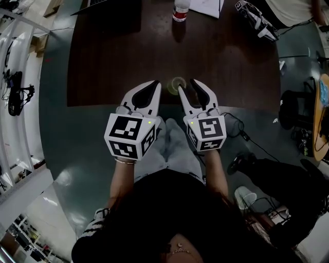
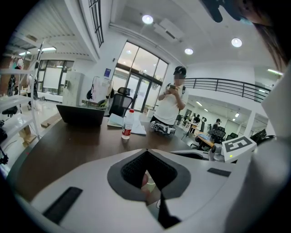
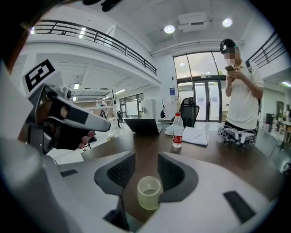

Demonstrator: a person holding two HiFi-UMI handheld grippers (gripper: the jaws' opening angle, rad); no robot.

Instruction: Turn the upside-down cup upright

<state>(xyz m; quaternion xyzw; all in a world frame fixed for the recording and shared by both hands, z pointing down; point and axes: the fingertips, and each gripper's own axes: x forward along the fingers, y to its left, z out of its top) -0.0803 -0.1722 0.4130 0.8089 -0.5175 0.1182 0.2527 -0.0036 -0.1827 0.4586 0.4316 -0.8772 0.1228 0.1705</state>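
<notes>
Cup (image 3: 149, 193): small, translucent, pale yellow-green plastic. Standing on the dark brown surface (image 1: 128, 56) near its close edge, mouth seemingly upward, with the ring of the rim visible in the head view. Placed between the tips of the two claws.

Right claw (image 1: 188, 86): jaws apart at a middling width, cup between them, not clamped. Cup closer to the pad on the right of the right gripper view, perhaps brushing it. Clear strip of surface between the cup and the other pad.

Left claw (image 1: 154, 86): jaws closed together, tips meeting, nothing gripped. Just beside the cup, on its left in the head view; contact impossible to judge.

Marker cubes (image 1: 130, 135): one on each claw, black squares on white, a small green light on each.

Water bottle (image 1: 180, 10): clear, red label, upright at the far side of the surface, well apart from the cup.

Laptop (image 3: 144, 126): dark, open, at the far end.

Papers (image 3: 195, 135): white, just beside the water bottle.

Black-and-white device (image 2: 163, 129): lying at the far edge of the surface.

Standing person (image 3: 243, 98): white shirt, dark cap, phone held in both hands, beyond the far edge.

Office chair (image 3: 189, 110): black, behind the surface.
</notes>
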